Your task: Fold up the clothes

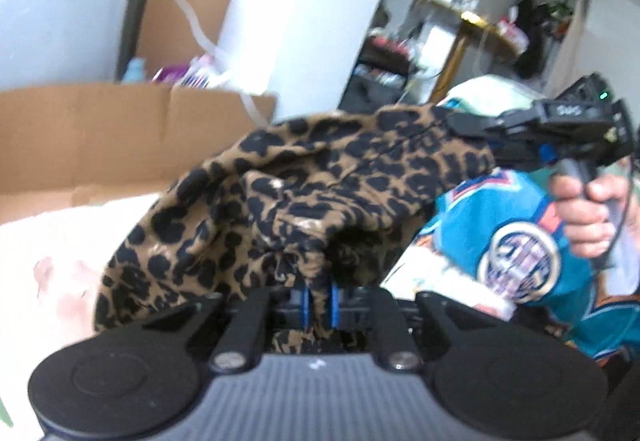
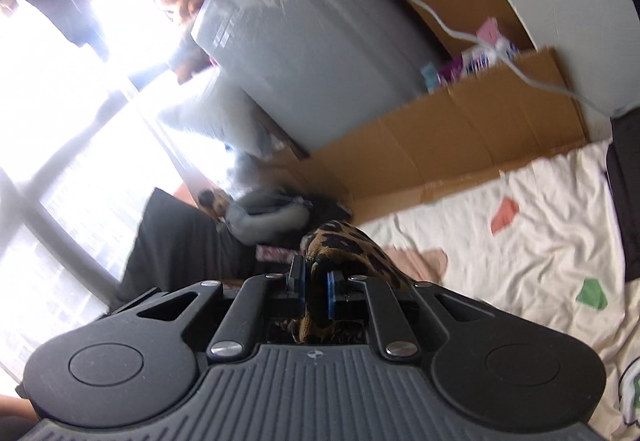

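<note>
Your left tongs point(image 1: 318, 301) and right tongs point(image 2: 316, 291) each clench the leopard-print garment point(image 1: 320, 193), stretched mid-frame above the patterned bedsheet point(image 2: 540, 241); your hand point(image 1: 588, 217) at right.

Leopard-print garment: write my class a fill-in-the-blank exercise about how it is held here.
1. The left tool is shut on the ____-print garment.
2. The right tool grips the same garment; its pads are coloured ____.
3. The box behind the garment is made of ____.
4. In the left wrist view, a ____ holds the right tool's handle.

Missing words: leopard; blue; cardboard; hand
</note>
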Tool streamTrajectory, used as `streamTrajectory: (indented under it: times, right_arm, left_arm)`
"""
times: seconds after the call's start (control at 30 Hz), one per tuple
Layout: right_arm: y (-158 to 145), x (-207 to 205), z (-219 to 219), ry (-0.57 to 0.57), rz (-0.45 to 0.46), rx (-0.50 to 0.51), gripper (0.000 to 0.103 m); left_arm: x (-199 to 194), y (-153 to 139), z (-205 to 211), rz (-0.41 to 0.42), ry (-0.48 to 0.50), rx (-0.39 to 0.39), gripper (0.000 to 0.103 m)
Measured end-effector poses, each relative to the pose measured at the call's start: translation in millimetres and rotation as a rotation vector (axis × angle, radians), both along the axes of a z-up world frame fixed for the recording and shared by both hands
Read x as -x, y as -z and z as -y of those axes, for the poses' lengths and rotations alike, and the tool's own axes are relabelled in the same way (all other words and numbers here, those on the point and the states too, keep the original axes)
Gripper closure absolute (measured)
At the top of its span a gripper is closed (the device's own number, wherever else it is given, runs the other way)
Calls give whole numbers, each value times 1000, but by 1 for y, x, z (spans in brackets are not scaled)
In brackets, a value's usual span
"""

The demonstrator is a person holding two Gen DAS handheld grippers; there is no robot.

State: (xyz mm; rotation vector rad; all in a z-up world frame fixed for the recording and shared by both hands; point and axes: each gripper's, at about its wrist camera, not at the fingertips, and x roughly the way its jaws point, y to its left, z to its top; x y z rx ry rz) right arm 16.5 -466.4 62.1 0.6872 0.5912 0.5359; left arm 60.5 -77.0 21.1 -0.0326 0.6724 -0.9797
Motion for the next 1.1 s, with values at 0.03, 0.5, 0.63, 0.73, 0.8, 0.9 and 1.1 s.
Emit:
streamTrajectory:
  times: [0.03,0.5,0.63,0.73,0.8,0.9,1.1]
  right_arm:
    - [-6,3,3,5,14,-5,94]
    - [-107,54,29,19,250,-52,94]
    - [-119,58,30,16,264,-48,94]
    - [-112,57,29,15,228,-49,94]
    - [-99,52,25,16,182,-35,94]
    - [-72,42,23,24,101,-17,94]
    - [2,7,22,29,-81,47,94]
  left_arm:
    - [0,-10,5,8,13,16,93]
    - [31,-100,54,86,174,194,94]
    - [38,-118,60,90,192,210,94]
    - [43,-118,64,74,206,186,94]
    - [43,-112,67,63,211,158,94]
    - [33,-90,70,6,198,110,94]
    - [-1,-18,76,-109,125,-64,94]
